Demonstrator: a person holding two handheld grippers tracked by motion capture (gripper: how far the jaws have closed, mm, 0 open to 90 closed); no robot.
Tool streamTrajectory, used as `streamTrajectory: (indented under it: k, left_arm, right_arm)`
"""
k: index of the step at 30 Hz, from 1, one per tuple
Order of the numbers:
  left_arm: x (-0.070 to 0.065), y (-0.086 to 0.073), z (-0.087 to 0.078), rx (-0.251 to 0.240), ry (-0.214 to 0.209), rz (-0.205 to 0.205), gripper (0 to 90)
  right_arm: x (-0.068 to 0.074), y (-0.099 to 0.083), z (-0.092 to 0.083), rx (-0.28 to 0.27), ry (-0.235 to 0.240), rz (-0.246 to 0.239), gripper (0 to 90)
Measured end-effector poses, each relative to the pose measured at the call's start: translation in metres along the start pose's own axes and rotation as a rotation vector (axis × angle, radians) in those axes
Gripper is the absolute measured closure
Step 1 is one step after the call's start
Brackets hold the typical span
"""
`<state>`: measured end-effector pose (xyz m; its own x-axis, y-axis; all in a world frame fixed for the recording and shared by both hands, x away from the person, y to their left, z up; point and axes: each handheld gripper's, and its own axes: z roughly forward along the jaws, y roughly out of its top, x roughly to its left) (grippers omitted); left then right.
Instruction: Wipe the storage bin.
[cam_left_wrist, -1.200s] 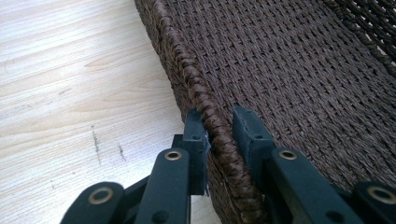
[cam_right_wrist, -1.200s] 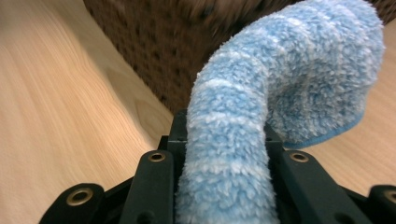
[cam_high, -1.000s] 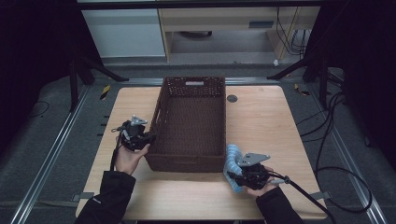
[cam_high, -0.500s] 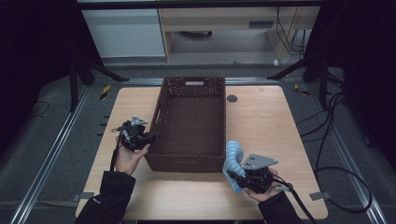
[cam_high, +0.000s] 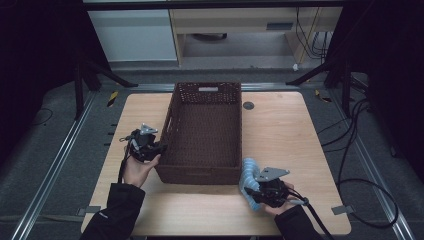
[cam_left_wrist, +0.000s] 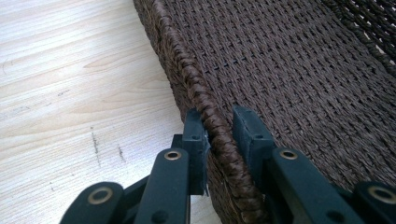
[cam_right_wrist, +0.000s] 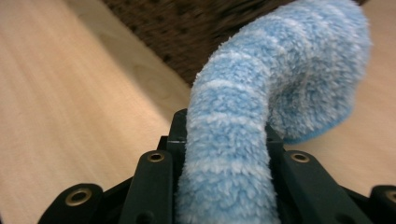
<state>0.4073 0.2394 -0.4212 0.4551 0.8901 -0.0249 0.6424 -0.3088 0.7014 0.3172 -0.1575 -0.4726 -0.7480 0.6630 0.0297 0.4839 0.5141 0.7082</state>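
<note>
Fluffy pale-blue striped sock (cam_right_wrist: 243, 135) clamped between the black jaws of the right gripper (cam_high: 265, 189), held just off the near right corner of the dark brown woven wicker basket (cam_high: 206, 150) and above the light wooden table (cam_high: 280, 130), toe end curling up and forward in the right gripper view. Left gripper (cam_left_wrist: 219, 135) pinched on the braided rim of the basket's left wall, pads on either side of the weave in the left gripper view, apparently steadying it. Risk, judged from this: limp, springy pile gripped near one end only, so likely to sag or slip free on a quick lift toward the basket. Dangling toe liable to catch on the near wall and drape over the rim instead of dropping inside. Rough weave also apt to snag the fleece and drag the sock back out on withdrawal. Narrow pinch on a thick rounded braid prone to rolling off under a sideways push, letting the basket skid across the smooth wood. Trailing cable from the right gripper close to the table's near edge, possibly tugging the hand off line. Count: one sock, one basket with nothing visible inside, two grippers, two hands, one table, one small dark round disc (cam_high: 248, 105) set in the tabletop beyond the basket's far right corner.
</note>
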Motion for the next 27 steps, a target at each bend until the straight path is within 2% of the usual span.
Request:
streamTrajectory:
  k: [1, 2, 4, 5, 6, 7, 8, 9, 11, 19, 24, 27]
  left_arm:
    - [0.0, 0.0, 0.0, 0.0, 0.0, 0.001, 75.0]
    - [0.0, 0.0, 0.0, 0.0, 0.0, 0.0, 75.0]
    - [0.0, 0.0, 0.0, 0.0, -0.001, 0.001, 75.0]
    - [0.0, 0.0, 0.0, 0.0, -0.001, 0.001, 75.0]
    - [0.0, 0.0, 0.0, 0.001, 0.0, 0.001, 74.9]
    - [0.0, 0.0, 0.0, 0.001, 0.0, 0.001, 74.9]
    - [0.0, 0.0, 0.0, 0.001, 0.0, 0.002, 75.0]
    - [0.0, 0.0, 0.0, 0.002, 0.0, 0.002, 75.0]
    - [0.0, 0.0, 0.0, 0.002, 0.0, 0.003, 74.9]
    - [0.0, 0.0, 0.0, 0.001, -0.003, 0.002, 74.8]
    - [0.0, 0.0, 0.0, 0.002, -0.001, 0.003, 74.9]
    - [0.0, 0.0, 0.0, 0.002, -0.002, 0.004, 74.9]
  right_arm:
    - [-0.004, 0.0, -0.004, -0.016, -0.012, 0.01, 67.2]
    - [-0.014, -0.001, -0.014, -0.051, -0.046, 0.041, 66.9]
    - [-0.026, -0.003, -0.024, -0.077, -0.094, 0.075, 66.6]
    - [-0.026, -0.003, -0.024, -0.077, -0.094, 0.075, 66.6]
    - [-0.039, -0.008, -0.033, -0.093, -0.155, 0.102, 66.3]
    - [-0.039, -0.008, -0.033, -0.093, -0.155, 0.102, 66.3]
    - [-0.051, -0.014, -0.039, -0.095, -0.211, 0.125, 66.2]
    - [-0.051, -0.014, -0.039, -0.095, -0.211, 0.125, 66.2]
    - [-0.067, -0.024, -0.044, -0.083, -0.26, 0.163, 66.2]
    - [-0.095, -0.043, -0.047, -0.052, -0.333, 0.233, 65.8]
    - [-0.102, -0.05, -0.039, -0.02, -0.333, 0.255, 64.2]
    - [-0.103, -0.05, -0.039, -0.021, -0.334, 0.264, 63.2]
